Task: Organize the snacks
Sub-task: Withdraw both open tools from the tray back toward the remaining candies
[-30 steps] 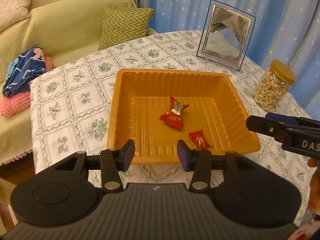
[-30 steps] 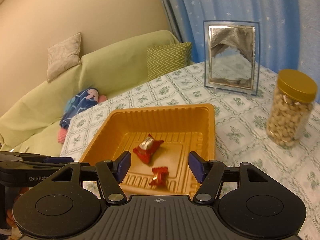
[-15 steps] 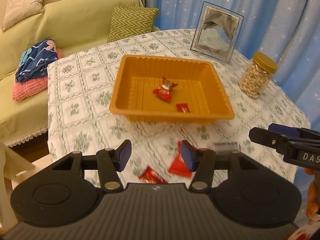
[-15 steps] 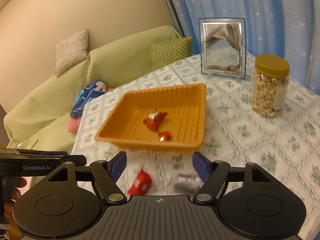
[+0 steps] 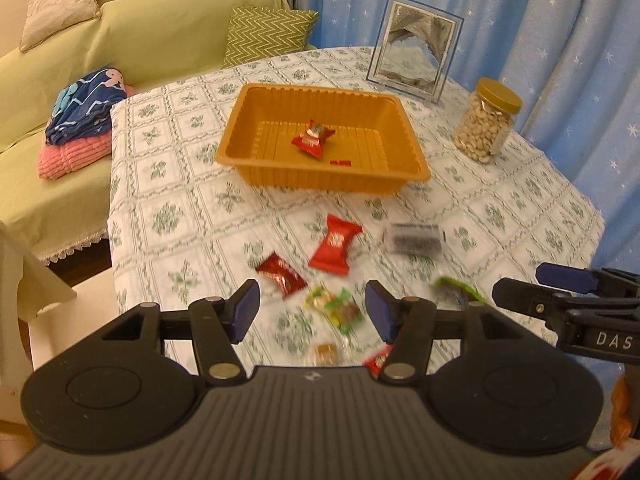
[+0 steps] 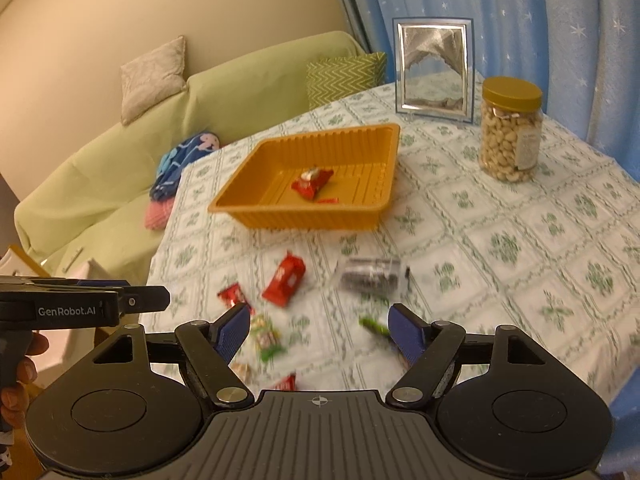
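An orange tray [image 5: 256,136] [image 6: 256,160] on the patterned tablecloth holds a red wrapped snack [image 5: 313,139] [image 6: 311,181] and a small red candy [image 5: 340,163]. Nearer to me lie several loose snacks: a big red packet [image 5: 335,243] [image 6: 285,283], a small red one [image 5: 281,274] [image 6: 231,294], a green-yellow candy [image 5: 336,309] [image 6: 265,335], a green wrapper [image 5: 460,290] [image 6: 373,325] and a dark packet [image 5: 414,239] [image 6: 370,276]. My left gripper [image 5: 311,311] hovers above the green-yellow candy, jaws opening, nothing between them. My right gripper [image 6: 320,330] hovers over the loose snacks, jaws opening and empty.
A jar of nuts [image 5: 486,120] [image 6: 510,128] and a framed picture [image 5: 416,58] [image 6: 434,72] stand beyond the tray. A green sofa [image 5: 120,40] with folded cloths [image 5: 80,116] lies left of the table. The table edge drops off at left and right.
Both grippers have pulled back from over the tray toward the near table edge, bringing the loose snacks into view. Both jaw pairs stand wider than before.
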The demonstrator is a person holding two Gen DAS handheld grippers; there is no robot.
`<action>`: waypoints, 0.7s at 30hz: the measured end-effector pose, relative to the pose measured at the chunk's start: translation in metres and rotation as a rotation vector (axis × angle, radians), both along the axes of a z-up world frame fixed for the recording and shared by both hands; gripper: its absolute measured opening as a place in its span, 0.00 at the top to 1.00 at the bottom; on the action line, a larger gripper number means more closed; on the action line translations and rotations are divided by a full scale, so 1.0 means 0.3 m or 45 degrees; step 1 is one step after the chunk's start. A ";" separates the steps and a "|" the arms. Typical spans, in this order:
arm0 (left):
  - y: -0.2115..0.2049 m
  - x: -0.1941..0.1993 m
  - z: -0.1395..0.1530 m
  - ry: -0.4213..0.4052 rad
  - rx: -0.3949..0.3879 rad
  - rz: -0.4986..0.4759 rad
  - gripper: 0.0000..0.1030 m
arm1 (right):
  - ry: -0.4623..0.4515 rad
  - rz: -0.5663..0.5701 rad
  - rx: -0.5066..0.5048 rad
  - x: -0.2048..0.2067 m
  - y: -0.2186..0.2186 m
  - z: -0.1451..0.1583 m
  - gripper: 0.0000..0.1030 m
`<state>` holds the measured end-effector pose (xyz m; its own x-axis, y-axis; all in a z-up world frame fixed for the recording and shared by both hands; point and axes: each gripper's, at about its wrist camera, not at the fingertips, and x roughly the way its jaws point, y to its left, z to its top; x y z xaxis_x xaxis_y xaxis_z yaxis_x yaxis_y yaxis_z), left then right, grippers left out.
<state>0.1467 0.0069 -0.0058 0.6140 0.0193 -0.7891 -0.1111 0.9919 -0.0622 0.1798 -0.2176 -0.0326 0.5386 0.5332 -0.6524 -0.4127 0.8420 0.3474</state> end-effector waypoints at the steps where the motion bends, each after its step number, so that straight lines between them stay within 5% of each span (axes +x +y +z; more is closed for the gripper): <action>1: -0.009 -0.015 -0.002 0.002 0.001 0.001 0.46 | 0.002 0.002 -0.004 -0.017 -0.007 -0.002 0.26; 21: -0.160 -0.221 -0.074 0.076 0.009 0.029 0.44 | 0.045 0.059 -0.080 -0.206 -0.148 -0.056 0.26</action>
